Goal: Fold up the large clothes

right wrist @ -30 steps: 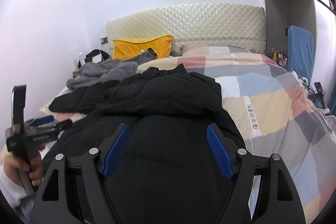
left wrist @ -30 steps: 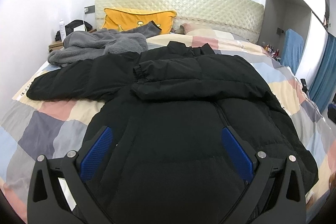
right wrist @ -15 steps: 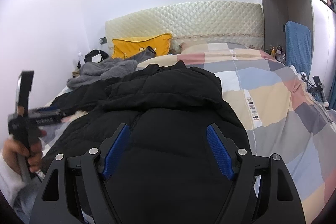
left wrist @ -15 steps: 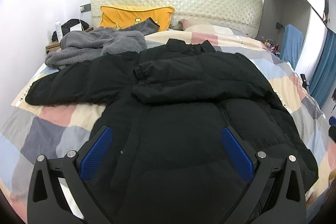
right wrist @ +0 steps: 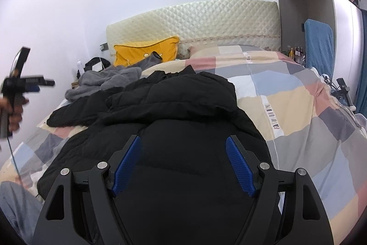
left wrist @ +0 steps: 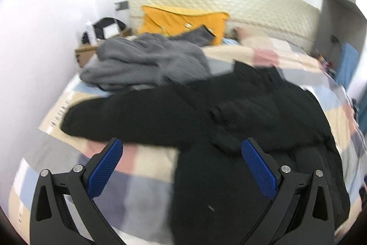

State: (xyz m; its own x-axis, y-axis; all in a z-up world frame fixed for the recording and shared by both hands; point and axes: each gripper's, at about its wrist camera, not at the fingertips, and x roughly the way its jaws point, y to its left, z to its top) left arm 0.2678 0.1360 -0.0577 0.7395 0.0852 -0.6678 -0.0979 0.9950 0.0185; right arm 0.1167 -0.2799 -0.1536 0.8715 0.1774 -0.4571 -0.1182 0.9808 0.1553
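A black puffer jacket (left wrist: 240, 121) lies spread on the bed; it also shows in the right wrist view (right wrist: 183, 111). One sleeve is folded across its chest, the other sleeve (left wrist: 119, 116) stretches out to the left. My left gripper (left wrist: 181, 153) is open and empty above the jacket's left side, near the outstretched sleeve. My right gripper (right wrist: 183, 153) is open and empty above the jacket's lower body. The left gripper also shows at the left edge of the right wrist view (right wrist: 27, 84), held in a hand.
A checked quilt (right wrist: 298, 111) covers the bed. A grey fleece garment (left wrist: 146, 61) and a yellow pillow (left wrist: 183, 20) lie by the padded headboard (right wrist: 206, 17). A nightstand (left wrist: 91, 49) stands at the left wall, a blue towel (right wrist: 318, 43) at the right.
My left gripper has swung left and forward towards the outstretched sleeve; its view is blurred by motion. My right gripper has barely moved. Both stay open.
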